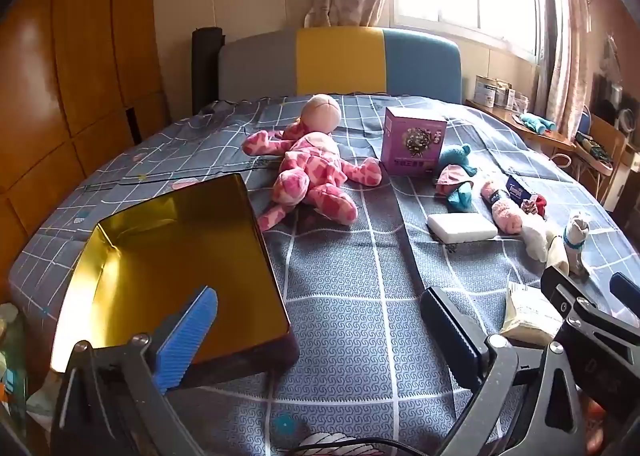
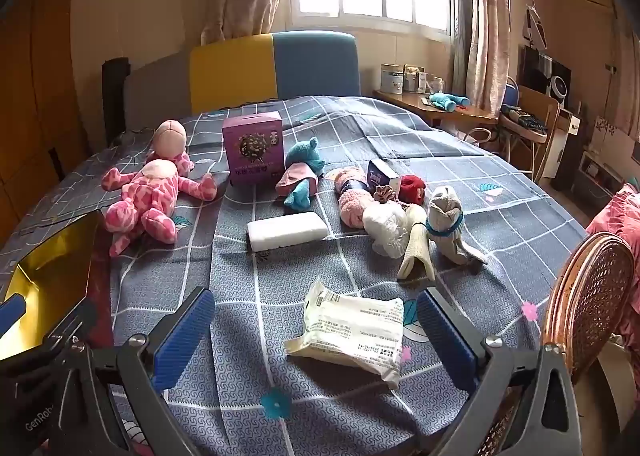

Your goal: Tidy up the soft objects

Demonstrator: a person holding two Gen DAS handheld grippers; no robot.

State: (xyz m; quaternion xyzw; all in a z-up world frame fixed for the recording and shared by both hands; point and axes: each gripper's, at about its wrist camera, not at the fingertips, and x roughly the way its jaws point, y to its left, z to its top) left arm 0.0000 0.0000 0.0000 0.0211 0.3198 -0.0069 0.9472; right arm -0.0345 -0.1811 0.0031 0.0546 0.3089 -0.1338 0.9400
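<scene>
Both grippers hang over the near edge of the bed [image 2: 360, 143], which wears a grey-blue checked cover, and both point down at a slant. The left gripper [image 1: 316, 320] has its jaws spread wide with nothing between them; its left finger overlaps the open gold-lined tin [image 1: 168, 268] that sits at the bed's near left corner. The right gripper [image 2: 316, 332] is likewise spread wide, and the white packet [image 2: 352, 332] with printed labels lies flat on the cover between its fingers, not touched by either pad.

Toward the middle of the bed, on the left, lies the pink spotted plush doll [image 2: 148, 195], sprawled face down just beyond the tin. Behind it and to the right stands the purple carton [image 2: 254, 147], upright. Just beside the carton lies the teal plush toy [image 2: 302, 171] with a pink cloth round it. In front of these the white foam block [image 2: 286, 232] lies flat. To the right is a cluster, touching or nearly so: the pink fluffy roll [image 2: 352, 199], a small dark blue box [image 2: 382, 173], a red scrunchie [image 2: 412, 185], a white bundle [image 2: 386, 230], and a cream sock toy [image 2: 444, 223] with a blue collar
</scene>
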